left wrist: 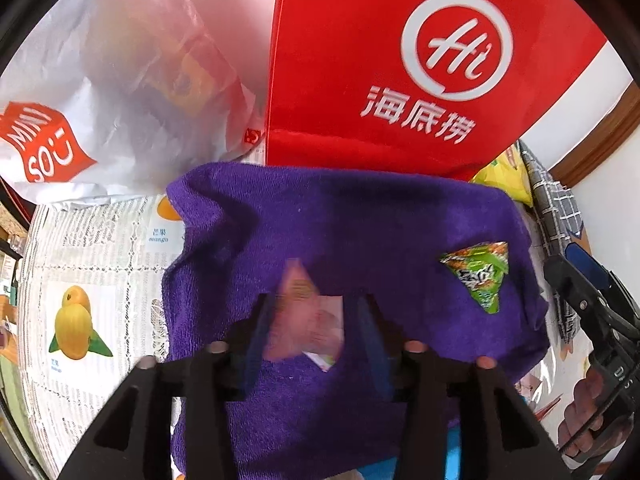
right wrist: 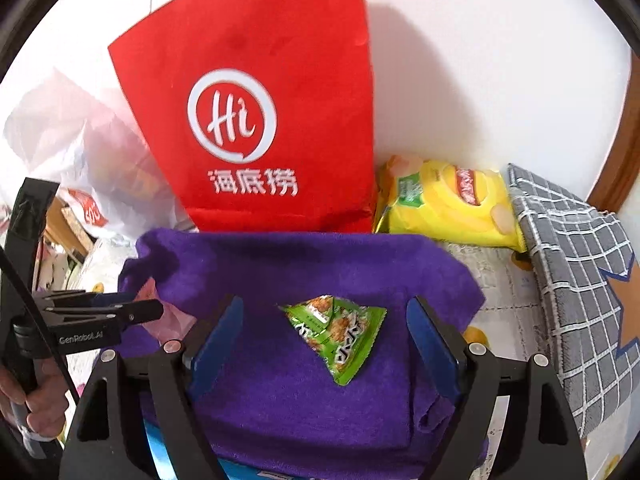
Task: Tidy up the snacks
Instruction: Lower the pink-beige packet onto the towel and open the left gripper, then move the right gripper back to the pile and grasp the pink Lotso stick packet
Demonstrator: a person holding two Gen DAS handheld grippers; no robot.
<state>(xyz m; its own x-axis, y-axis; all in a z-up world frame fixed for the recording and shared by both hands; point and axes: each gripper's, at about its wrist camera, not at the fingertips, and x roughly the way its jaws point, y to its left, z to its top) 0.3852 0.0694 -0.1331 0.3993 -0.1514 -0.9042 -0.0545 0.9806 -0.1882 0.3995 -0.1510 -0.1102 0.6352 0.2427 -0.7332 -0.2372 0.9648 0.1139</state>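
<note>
A towel [right wrist: 280, 392] lies before me on the table [left wrist: 92, 264]. On it, one snack packet [right wrist: 340, 336] sits toward its right edge, another [left wrist: 308, 320] left of it. Behind the towel stands a paper bag [right wrist: 260, 120], a chip bag [right wrist: 444, 204] at its right.

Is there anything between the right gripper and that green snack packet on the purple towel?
Nothing visible. The right gripper is open, and the green snack packet lies flat on the purple towel in line with the gap between its fingers, uncovered.
</note>
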